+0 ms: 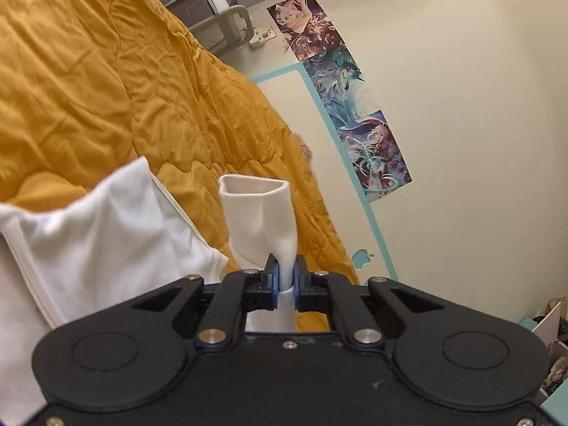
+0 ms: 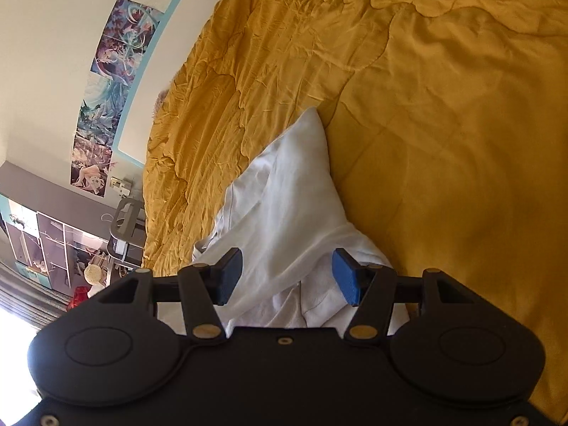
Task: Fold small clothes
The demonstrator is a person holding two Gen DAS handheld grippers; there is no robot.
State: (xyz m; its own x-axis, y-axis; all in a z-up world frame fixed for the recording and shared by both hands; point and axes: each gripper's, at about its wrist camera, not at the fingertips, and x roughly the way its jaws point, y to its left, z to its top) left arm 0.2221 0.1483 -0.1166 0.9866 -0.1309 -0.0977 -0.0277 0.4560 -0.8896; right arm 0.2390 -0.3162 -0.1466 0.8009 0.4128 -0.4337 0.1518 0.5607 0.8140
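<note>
My left gripper (image 1: 285, 271) is shut on a white sock (image 1: 259, 209), which stands up past the fingers with its open cuff facing the camera, lifted above the bed. A white garment (image 1: 106, 234) lies on the mustard-yellow quilt (image 1: 106, 88) to the left of it. In the right wrist view, my right gripper (image 2: 285, 275) is open and empty, its blue pads (image 2: 346, 277) apart over the white garment (image 2: 291, 195), which lies crumpled on the quilt (image 2: 443, 124). I cannot tell whether the pads touch the cloth.
A cream wall with posters (image 1: 340, 88) and a teal-trimmed panel (image 1: 355, 167) borders the bed. A grey chair (image 1: 227, 25) and desk stand beyond the bed's end. Shelves with clutter (image 2: 53, 248) show at the left of the right wrist view.
</note>
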